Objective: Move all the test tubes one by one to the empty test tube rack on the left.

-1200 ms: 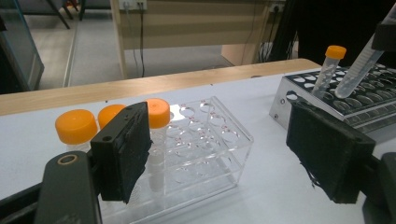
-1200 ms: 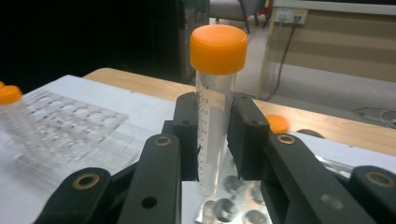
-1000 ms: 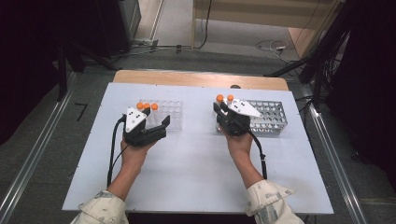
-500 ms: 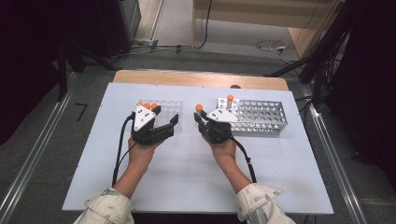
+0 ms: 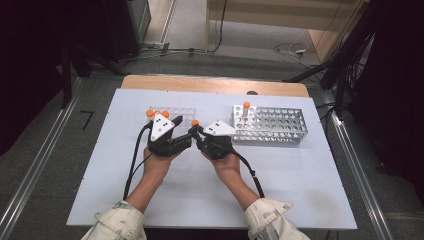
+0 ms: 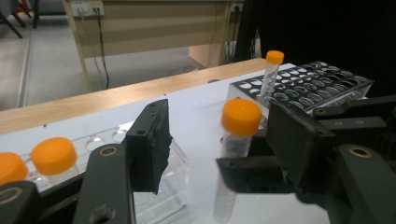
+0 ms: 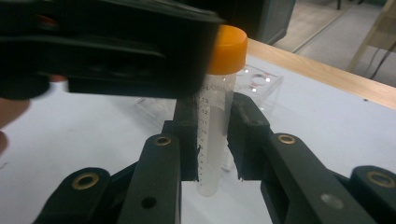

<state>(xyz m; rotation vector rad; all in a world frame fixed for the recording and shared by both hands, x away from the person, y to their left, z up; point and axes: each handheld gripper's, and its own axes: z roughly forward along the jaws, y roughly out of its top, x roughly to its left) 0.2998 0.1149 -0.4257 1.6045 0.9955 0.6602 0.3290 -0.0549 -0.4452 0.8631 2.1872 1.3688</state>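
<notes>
A clear tube with an orange cap (image 7: pixel 215 107) stands upright in my right gripper (image 7: pixel 215 135), which is shut on its lower part. In the high view that tube (image 5: pixel 195 123) is at the table's middle, where my right gripper (image 5: pixel 196 135) meets my left gripper (image 5: pixel 186 132). The left gripper (image 6: pixel 224 140) has just been closing its jaws; the tube (image 6: pixel 239 119) stands between them with gaps on both sides. One left jaw crosses the top of the right gripper view. A clear rack (image 5: pixel 182 114) just behind the left gripper holds orange-capped tubes (image 6: pixel 53 156).
A metal perforated rack (image 5: pixel 272 125) stands at the right rear of the white table top (image 5: pixel 300 185), with one orange-capped tube (image 5: pixel 246 107) in its left end. A wooden strip (image 5: pixel 215 84) runs along the far edge. Cables trail from both grippers toward the person.
My right gripper has carried the tube leftward from the metal rack to the left gripper. The left gripper's jaws have narrowed around the tube.
</notes>
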